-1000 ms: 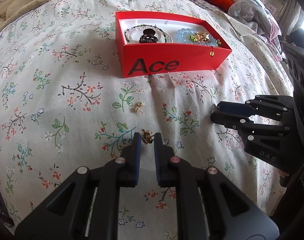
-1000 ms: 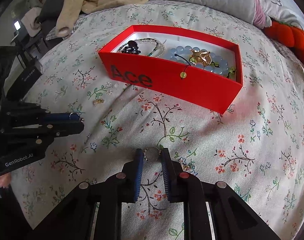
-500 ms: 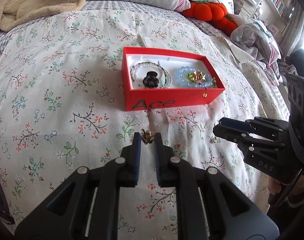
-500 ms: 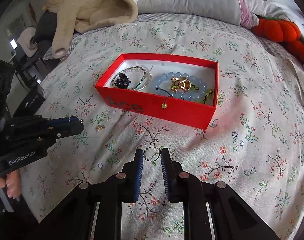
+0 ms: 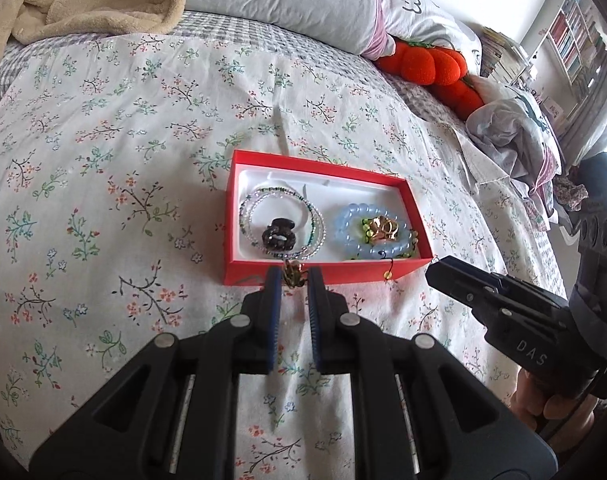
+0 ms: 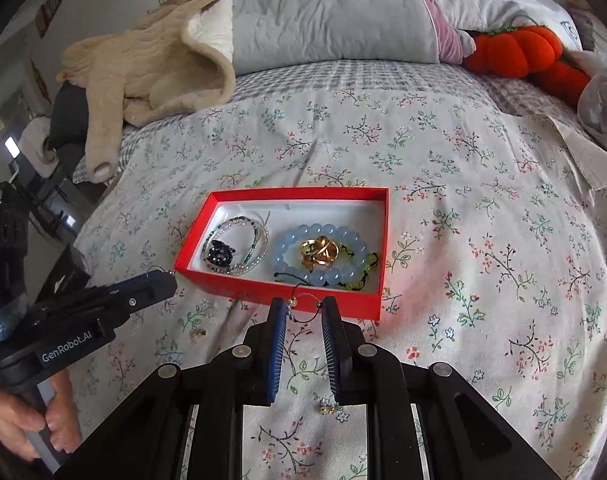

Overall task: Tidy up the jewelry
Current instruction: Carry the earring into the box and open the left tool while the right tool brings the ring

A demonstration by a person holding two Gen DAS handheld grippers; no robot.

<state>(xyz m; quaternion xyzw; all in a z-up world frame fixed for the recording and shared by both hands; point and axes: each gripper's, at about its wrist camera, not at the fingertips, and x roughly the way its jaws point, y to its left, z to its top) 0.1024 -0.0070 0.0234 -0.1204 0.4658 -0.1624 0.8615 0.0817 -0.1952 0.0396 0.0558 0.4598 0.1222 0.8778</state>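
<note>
A: Where do the held pieces lie relative to the red box (image 5: 327, 270)?

B: Left tool (image 5: 290, 276), clenched on a gold earring (image 5: 292, 271), hangs just short of the box's near wall, nearer its left end. Right tool (image 6: 302, 309) grips a thin hoop earring (image 6: 306, 307), likewise before the near wall, toward the right end. Both loads must travel forward over that wall; bracelets already fill the interior.
</note>
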